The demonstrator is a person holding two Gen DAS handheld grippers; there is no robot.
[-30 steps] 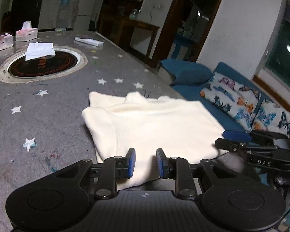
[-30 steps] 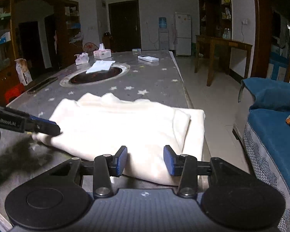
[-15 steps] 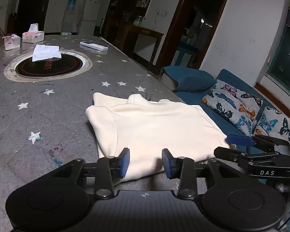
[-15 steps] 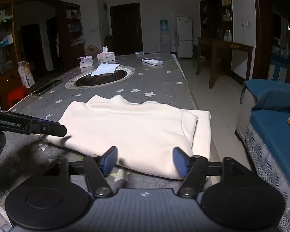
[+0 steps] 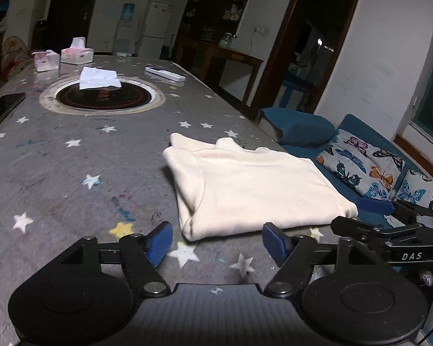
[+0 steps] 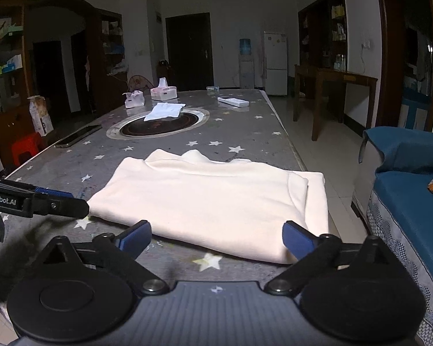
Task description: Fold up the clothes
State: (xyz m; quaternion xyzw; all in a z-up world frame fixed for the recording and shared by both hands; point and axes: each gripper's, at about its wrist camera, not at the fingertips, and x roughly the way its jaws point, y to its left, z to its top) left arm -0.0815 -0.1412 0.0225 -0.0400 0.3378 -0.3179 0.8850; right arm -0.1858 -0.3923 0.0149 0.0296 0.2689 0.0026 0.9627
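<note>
Grippers, left gripper [image 5: 218, 243] and right gripper [image 6: 216, 236], both gape wide, empty, just short of the folded cream garment [image 6: 216, 199].

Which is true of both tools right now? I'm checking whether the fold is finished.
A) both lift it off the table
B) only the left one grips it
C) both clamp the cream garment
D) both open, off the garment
D: the left tool and the right tool stand open, with the folded cream garment lying flat on the table just beyond their fingers.

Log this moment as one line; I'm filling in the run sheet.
stage: fold done, released | garment: cream top folded on table | left gripper: open, empty | right gripper: open, empty
</note>
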